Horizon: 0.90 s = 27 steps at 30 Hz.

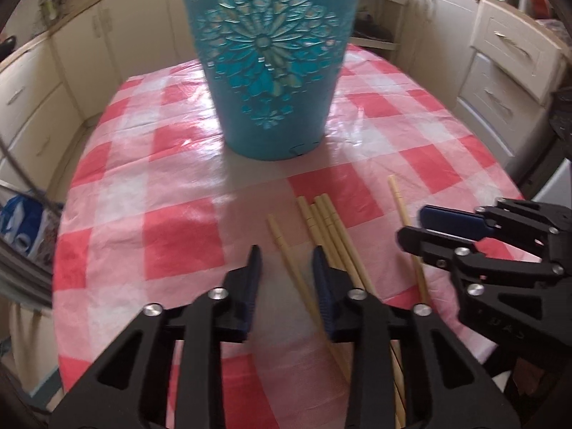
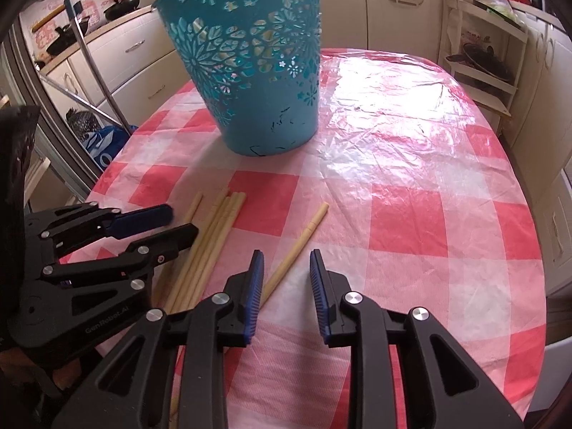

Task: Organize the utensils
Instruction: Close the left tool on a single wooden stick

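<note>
A teal basket (image 1: 271, 71) (image 2: 250, 71) with cut-out flowers stands upright on the checked tablecloth (image 1: 171, 186) (image 2: 411, 214). Several wooden chopsticks (image 1: 329, 228) (image 2: 218, 228) lie bundled in front of it. One chopstick (image 1: 282, 243) lies apart on the bundle's left, between the fingers of my left gripper (image 1: 286, 264) (image 2: 180, 221). The pads stand narrowly apart with gaps on both sides. Another lone chopstick (image 2: 304, 236) (image 1: 398, 200) lies between the fingers of my right gripper (image 2: 286, 259) (image 1: 414, 225), closer to the left pad. I see no pad pressing on it.
Cream kitchen cabinets (image 1: 507, 57) (image 2: 118, 53) ring the oval table. A blue bag (image 2: 103, 146) (image 1: 21, 228) sits low beside the table. A white shelf rack with pans (image 2: 482, 64) stands beyond the table's far corner. The cloth to the right of the chopsticks is bare.
</note>
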Motion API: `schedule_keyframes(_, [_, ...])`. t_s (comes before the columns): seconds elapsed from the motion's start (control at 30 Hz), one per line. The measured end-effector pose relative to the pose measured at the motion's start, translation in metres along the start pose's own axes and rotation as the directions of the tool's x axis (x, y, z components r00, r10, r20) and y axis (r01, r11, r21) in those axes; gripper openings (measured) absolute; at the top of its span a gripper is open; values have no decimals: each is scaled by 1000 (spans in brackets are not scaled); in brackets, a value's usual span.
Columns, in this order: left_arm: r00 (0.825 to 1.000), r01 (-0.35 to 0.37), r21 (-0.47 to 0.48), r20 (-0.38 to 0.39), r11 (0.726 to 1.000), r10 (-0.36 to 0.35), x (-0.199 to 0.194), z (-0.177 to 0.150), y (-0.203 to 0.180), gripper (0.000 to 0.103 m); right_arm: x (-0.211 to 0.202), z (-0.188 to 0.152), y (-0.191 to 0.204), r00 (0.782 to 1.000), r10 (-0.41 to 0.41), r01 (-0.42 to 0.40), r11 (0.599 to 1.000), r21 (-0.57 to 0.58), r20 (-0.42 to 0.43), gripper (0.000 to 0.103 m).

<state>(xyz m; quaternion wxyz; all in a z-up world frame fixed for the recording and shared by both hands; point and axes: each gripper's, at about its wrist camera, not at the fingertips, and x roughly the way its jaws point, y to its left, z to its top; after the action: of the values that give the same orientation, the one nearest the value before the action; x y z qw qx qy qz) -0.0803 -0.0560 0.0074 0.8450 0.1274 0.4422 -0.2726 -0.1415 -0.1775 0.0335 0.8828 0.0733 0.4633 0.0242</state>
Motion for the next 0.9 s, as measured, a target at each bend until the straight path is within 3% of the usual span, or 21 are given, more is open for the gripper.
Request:
schedule_keyframes(0.1, [999,33,51,-10,998,-33,2,5,5,10,3,5,7,999,-6,3,997,-76,-42,21])
schedule_keyframes(0.13, [999,51,69,-17,996,-50,2,6,7,9,4,7,9,998,-1,-5,994,-105,-61,17])
schedule_keyframes(0.27, [998,53,120,-37,991,-49,0,6,8,9,6,12,10,993,5,-28,980,-195,-118,17])
schedule_keyframes(0.33, [998,50,127,-42,991,-45,-1,4,7,9,7,13,5,991,20,-45,981,-188,-132,17])
schedule_keyframes(0.47, [998,29,35,-52,999,-27,-1,4,12,11,6,13,-4,990,60,-74,990,-117,-124,17])
schedule_keyframes(0.6, [999,31,25,-35,999,-31,-1,3,10,5,4,10,3,993,50,-67,986,-152,-112,14])
schedule_keyframes(0.77, [999,16,-4,-50,1000,-16,-2,2,12,5,1,9,0,993,41,-58,986,-154,-106,12])
schedule_keyframes(0.9, [997,-20,-3,-75,1000,19,-3,1,13,15,3,9,-7,993,46,-59,991,-116,-111,13])
